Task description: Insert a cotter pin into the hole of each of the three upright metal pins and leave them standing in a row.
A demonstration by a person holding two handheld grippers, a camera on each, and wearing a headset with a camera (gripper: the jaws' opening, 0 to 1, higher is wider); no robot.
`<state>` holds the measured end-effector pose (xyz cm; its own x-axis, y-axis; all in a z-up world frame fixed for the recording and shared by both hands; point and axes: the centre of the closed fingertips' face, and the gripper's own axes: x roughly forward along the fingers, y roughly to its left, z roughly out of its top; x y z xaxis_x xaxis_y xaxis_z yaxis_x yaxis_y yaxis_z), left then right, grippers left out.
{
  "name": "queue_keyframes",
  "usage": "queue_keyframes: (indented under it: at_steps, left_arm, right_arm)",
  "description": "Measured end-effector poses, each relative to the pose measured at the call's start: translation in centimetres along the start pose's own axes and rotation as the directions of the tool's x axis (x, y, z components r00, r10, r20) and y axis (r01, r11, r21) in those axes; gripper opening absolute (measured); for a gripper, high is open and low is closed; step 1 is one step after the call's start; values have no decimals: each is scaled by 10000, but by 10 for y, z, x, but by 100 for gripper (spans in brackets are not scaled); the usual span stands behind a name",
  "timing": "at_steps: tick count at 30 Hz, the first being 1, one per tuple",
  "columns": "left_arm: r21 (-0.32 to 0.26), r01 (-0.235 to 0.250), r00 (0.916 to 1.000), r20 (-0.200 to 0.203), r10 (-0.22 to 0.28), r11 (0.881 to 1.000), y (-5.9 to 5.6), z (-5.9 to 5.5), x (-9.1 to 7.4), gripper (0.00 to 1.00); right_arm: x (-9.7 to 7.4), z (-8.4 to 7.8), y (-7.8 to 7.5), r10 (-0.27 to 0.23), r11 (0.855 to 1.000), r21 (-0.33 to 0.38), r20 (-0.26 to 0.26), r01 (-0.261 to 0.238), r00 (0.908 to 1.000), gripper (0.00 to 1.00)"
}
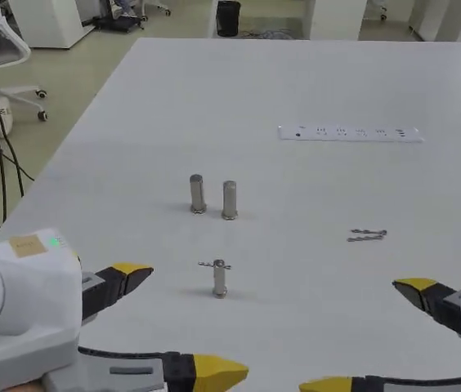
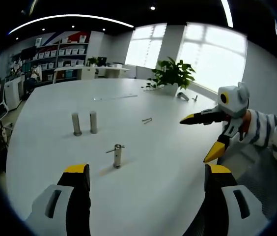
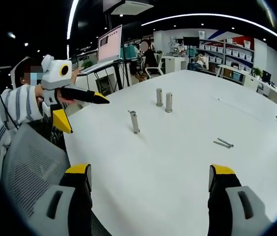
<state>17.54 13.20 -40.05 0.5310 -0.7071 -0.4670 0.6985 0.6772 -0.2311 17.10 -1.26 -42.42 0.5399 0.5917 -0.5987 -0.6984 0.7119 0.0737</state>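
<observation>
White desk (image 1: 312, 90) stretched away toward the office floor, with a power strip (image 1: 350, 133) lying flat near its far side. Around the middle, the first metal pin (image 1: 197, 194) and the second metal pin (image 1: 230, 200) stood upright just beside each other. The third metal pin (image 1: 220, 282) stood alone nearer the person, also upright, with a cotter pin (image 1: 214, 265) pushed crosswise through its top. Two loose cotter pins (image 1: 367, 235) lay side by side on the desk, well off to the right of the standing pins. The left claw (image 1: 183, 322) hovered at the near edge with its yellow-tipped jaws spread wide and nothing between them. The right claw (image 1: 361, 335) hung opposite it, equally wide and equally empty, well apart from every pin.
</observation>
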Motion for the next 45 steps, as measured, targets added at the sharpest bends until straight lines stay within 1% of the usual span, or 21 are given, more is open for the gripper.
queue_keyframes:
  at_steps: [3, 5, 8, 12, 15, 22, 25, 29, 32, 35, 37, 38, 39, 42, 43, 44, 45]
  left_arm:
    - [-94, 90, 9999, 74, -89, 9999, 0, 2, 2, 96]
    - [-109, 96, 9999, 88, -95, 9999, 0, 3, 3, 96]
    - [-57, 90, 10000, -8, -90, 9999, 1, 3, 5, 96]
    - [-38, 66, 10000, -40, -66, 10000, 4, 4, 7, 96]
    - [-77, 13, 10000, 42, -12, 10000, 8, 9, 8, 96]
    - [137, -87, 9999, 121, 86, 9999, 18, 21, 12, 96]
    - [227, -183, 9997, 189, 179, 9996, 26, 28, 15, 96]
    - [367, -189, 9995, 271, 179, 9991, 33, 37, 20, 96]
    - [551, -256, 9993, 297, 240, 9982, 42, 45, 26, 96]
    - [519, -318, 9989, 368, 299, 9981, 51, 52, 31, 96]
    - [331, -425, 9982, 432, 411, 9985, 58, 56, 35, 95]
    - [139, -611, 9968, 520, 603, 9980, 64, 59, 38, 95]
    - [243, -689, 9964, 519, 676, 9973, 69, 61, 41, 95]
    - [263, -795, 9958, 482, 782, 9965, 77, 63, 48, 93]
    - [14, -808, 9951, 572, 806, 9967, 82, 65, 51, 92]
    - [-139, -782, 9950, 615, 789, 9968, 84, 65, 53, 91]
    - [-295, -825, 9941, 687, 844, 9962, 88, 67, 56, 89]
  right_arm:
    - [-7, 1, -4, -194, 9997, 152, 232, 191, 9995, 98]
    - [-10, -1, -7, -311, 9993, 234, 204, 306, 9993, 98]
    - [-13, -5, -11, -489, 9976, 506, 182, 480, 9986, 98]
    - [-16, -6, -12, -575, 9957, 741, 252, 555, 9980, 98]
    - [-19, -6, -13, -724, 9937, 878, 247, 700, 9971, 98]
    - [-27, -9, -17, -1044, 9860, 1335, 301, 995, 9941, 98]
    - [-29, -9, -19, -1141, 9831, 1480, 349, 1078, 9929, 98]
    - [-31, -8, -20, -1203, 9813, 1554, 363, 1133, 9921, 98]
    - [-32, -9, -17, -1148, 9795, 1704, 366, 1070, 9927, 97]
    - [-33, -10, -16, -1127, 9789, 1752, 345, 1050, 9930, 97]
    - [-34, -11, -17, -1160, 9781, 1771, 301, 1090, 9928, 97]
    - [-35, -12, -18, -1207, 9772, 1791, 280, 1138, 9923, 97]
    - [-35, -12, -18, -1217, 9768, 1810, 270, 1148, 9922, 97]
    - [-38, -12, -17, -1184, 9756, 1896, 278, 1110, 9926, 96]
    - [-38, -12, -17, -1175, 9755, 1906, 272, 1102, 9927, 96]
    - [-39, -13, -17, -1152, 9754, 1922, 250, 1083, 9930, 96]
    - [-39, -14, -17, -1138, 9751, 1940, 224, 1074, 9932, 96]
